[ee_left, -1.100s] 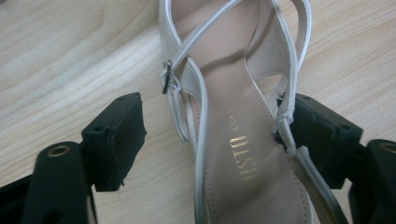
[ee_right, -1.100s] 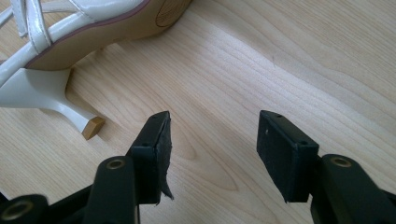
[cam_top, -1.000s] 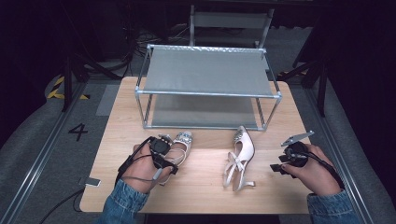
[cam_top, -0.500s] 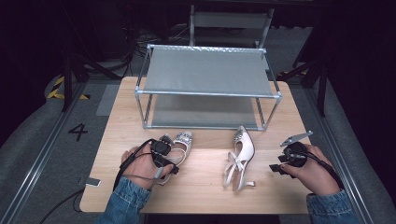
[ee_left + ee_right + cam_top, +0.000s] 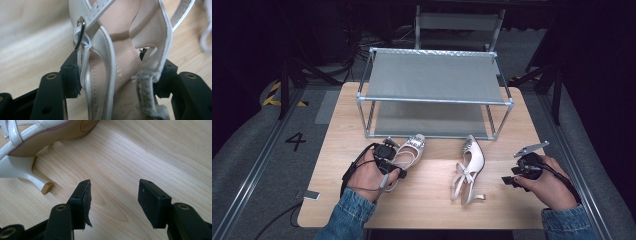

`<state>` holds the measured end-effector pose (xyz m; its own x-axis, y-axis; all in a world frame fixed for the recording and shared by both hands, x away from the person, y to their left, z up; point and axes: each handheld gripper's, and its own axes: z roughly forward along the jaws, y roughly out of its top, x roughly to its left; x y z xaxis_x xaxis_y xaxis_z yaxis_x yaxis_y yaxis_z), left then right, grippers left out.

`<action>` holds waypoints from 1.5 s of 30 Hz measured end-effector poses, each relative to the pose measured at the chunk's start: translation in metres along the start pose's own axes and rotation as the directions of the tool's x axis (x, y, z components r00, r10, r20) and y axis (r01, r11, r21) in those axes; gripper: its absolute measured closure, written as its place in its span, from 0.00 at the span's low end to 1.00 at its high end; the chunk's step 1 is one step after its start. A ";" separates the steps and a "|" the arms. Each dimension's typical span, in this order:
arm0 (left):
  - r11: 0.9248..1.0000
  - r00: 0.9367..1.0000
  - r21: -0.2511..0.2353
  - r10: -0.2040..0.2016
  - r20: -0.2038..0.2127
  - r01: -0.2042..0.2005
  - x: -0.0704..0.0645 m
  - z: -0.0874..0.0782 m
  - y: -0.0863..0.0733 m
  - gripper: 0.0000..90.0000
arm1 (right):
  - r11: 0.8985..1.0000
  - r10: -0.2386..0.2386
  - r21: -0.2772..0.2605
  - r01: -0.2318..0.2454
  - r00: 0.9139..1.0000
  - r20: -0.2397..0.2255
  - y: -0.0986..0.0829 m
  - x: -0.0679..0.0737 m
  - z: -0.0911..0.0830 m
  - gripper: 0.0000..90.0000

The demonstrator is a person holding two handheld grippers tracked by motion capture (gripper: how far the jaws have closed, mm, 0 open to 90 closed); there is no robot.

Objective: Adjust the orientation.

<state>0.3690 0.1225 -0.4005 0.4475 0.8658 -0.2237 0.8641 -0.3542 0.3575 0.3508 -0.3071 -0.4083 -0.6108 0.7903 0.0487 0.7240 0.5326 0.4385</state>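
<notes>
The left gripper (image 5: 393,167) pinches the heel end of a white slingback sandal (image 5: 408,152) lying on the wooden table (image 5: 432,205) just in front of the 2-tier metal shoe rack (image 5: 434,75), its jaws pressed on the 2 sides of the heel cup, probably to lift the shoe onto a shelf. The right gripper (image 5: 113,195) rests spread and empty near the second sandal (image 5: 468,167), which lies on its side. Gold insole lettering is too blurred to read; a "4" (image 5: 295,141) marks the floor.
</notes>
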 end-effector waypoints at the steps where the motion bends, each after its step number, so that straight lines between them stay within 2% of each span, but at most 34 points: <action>1: 1.000 1.000 -0.015 0.003 -0.003 -0.003 0.000 -0.001 0.004 0.43 | 1.000 0.006 0.001 -0.006 1.000 0.000 -0.001 0.000 0.000 0.50; 3: 0.999 1.000 -0.032 -0.007 -0.002 0.007 -0.002 -0.001 0.010 0.43 | 1.000 0.010 -0.004 -0.010 1.000 0.005 -0.003 0.000 -0.002 0.50; 6: 1.000 1.000 -0.027 -0.013 -0.009 0.012 -0.004 0.000 0.022 0.43 | 1.000 0.020 -0.011 -0.020 1.000 0.013 -0.008 0.000 -0.007 0.50; 12: 0.998 0.999 -0.053 -0.022 -0.026 0.020 -0.002 0.010 0.051 0.43 | 0.998 0.056 -0.016 -0.055 0.998 0.023 -0.019 0.000 -0.013 0.51; 17: 0.992 0.996 -0.100 -0.077 -0.042 0.073 -0.001 0.021 0.072 0.42 | 0.998 0.069 -0.014 -0.068 0.997 0.025 -0.027 -0.001 -0.016 0.51; 21: 0.990 0.994 -0.109 -0.094 -0.056 0.087 0.001 0.029 0.085 0.42 | 0.997 0.077 -0.016 -0.076 0.997 0.029 -0.031 -0.002 -0.017 0.51; 23: 0.989 0.993 -0.106 -0.110 -0.047 0.104 0.002 0.037 0.091 0.42 | 0.997 0.080 -0.015 -0.080 0.996 0.031 -0.033 -0.002 -0.018 0.51; 26: 0.981 0.987 -0.123 -0.155 -0.028 0.151 0.005 0.046 0.097 0.42 | 0.996 0.093 -0.016 -0.092 0.995 0.030 -0.036 -0.003 -0.019 0.51; 29: 0.978 0.983 -0.119 -0.178 -0.039 0.172 0.006 0.052 0.103 0.42 | 0.996 0.094 -0.010 -0.094 0.995 0.028 -0.038 -0.003 -0.019 0.51; 31: 0.977 0.981 -0.118 -0.184 -0.067 0.175 0.007 0.058 0.106 0.41 | 0.995 0.097 -0.010 -0.096 0.995 0.028 -0.038 -0.003 -0.020 0.51; 35: 0.985 0.984 -0.092 -0.152 -0.090 0.144 0.012 0.073 0.108 0.39 | 0.995 0.100 -0.011 -0.099 0.995 0.026 -0.039 -0.003 -0.019 0.51; 36: 0.984 0.986 -0.109 -0.146 -0.077 0.137 0.013 0.074 0.107 0.36 | 0.995 0.098 -0.011 -0.098 0.995 0.026 -0.039 -0.003 -0.019 0.50; 37: 0.982 0.985 -0.129 -0.153 -0.079 0.142 0.013 0.075 0.106 0.37 | 0.995 0.098 -0.011 -0.098 0.995 0.026 -0.039 -0.003 -0.019 0.50; 38: 0.982 0.985 -0.132 -0.148 -0.093 0.135 0.013 0.075 0.105 0.36 | 0.996 0.093 -0.009 -0.092 0.995 0.028 -0.039 -0.003 -0.018 0.50; 40: 0.983 0.988 -0.147 -0.128 -0.088 0.114 0.012 0.076 0.103 0.35 | 0.996 0.093 -0.011 -0.092 0.995 0.026 -0.039 -0.003 -0.018 0.49; 42: 0.984 0.988 -0.152 -0.110 -0.106 0.093 0.011 0.075 0.102 0.35 | 0.996 0.087 -0.013 -0.086 0.996 0.030 -0.038 -0.003 -0.017 0.48; 43: 0.983 0.986 -0.160 -0.106 -0.132 0.084 0.008 0.075 0.101 0.35 | 0.997 0.081 -0.012 -0.081 0.996 0.029 -0.037 -0.003 -0.016 0.48; 44: 0.984 0.986 -0.162 -0.097 -0.133 0.075 0.007 0.074 0.100 0.34 | 0.996 0.086 -0.013 -0.086 0.996 0.025 -0.037 -0.002 -0.016 0.48; 45: 0.986 0.988 -0.160 -0.067 -0.141 0.045 0.006 0.073 0.099 0.33 | 0.996 0.084 -0.010 -0.083 0.996 0.023 -0.036 -0.001 -0.016 0.47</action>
<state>0.4742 0.0665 -0.4329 0.3512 0.9289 -0.1173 0.8351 -0.2542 0.4878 0.3205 -0.3322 -0.4102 -0.5405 0.8389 0.0643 0.7690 0.4615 0.4422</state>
